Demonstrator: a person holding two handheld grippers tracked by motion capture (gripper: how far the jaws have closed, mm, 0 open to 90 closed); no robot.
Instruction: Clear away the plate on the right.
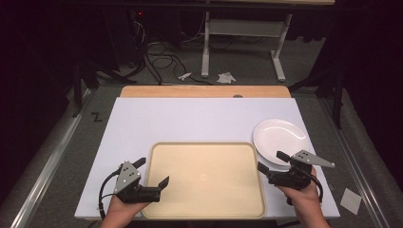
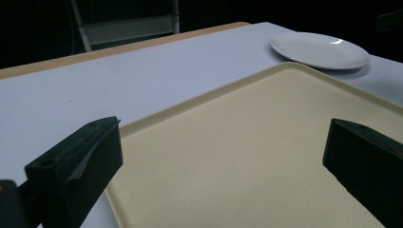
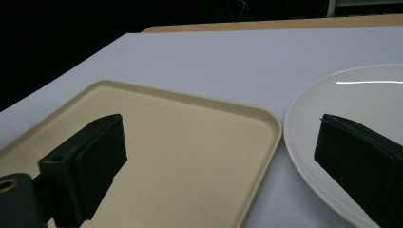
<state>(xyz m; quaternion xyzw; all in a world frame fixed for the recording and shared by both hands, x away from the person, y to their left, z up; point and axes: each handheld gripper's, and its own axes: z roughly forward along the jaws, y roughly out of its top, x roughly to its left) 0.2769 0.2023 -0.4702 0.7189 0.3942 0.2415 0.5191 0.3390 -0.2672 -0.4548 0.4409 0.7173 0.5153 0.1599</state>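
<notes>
1. A beige tray (image 1: 204,178) lies flat on the white table (image 1: 190,121), at the near edge and about midway across; nothing lies in it.
2. A white plate (image 1: 280,135) sits on the table just beside the tray's far right corner; whether the two touch I cannot tell.
3. The left gripper (image 1: 153,172) is held in the person's left hand (image 1: 124,206) at the tray's left edge; its jaws are spread wide with nothing between them; one jaw hangs over the tray's inside, the other over the table just outside the rim.
4. In the left gripper view the tray's rim runs between the two black jaws, and the plate shows at the far right.
5. The right gripper (image 1: 272,161) is held in the right hand (image 1: 304,197) near the tray's right edge; its jaws are also spread wide and empty.
6. In the right gripper view one jaw stands over the tray and the other over the plate's near rim, with the tray's corner between them.
</notes>
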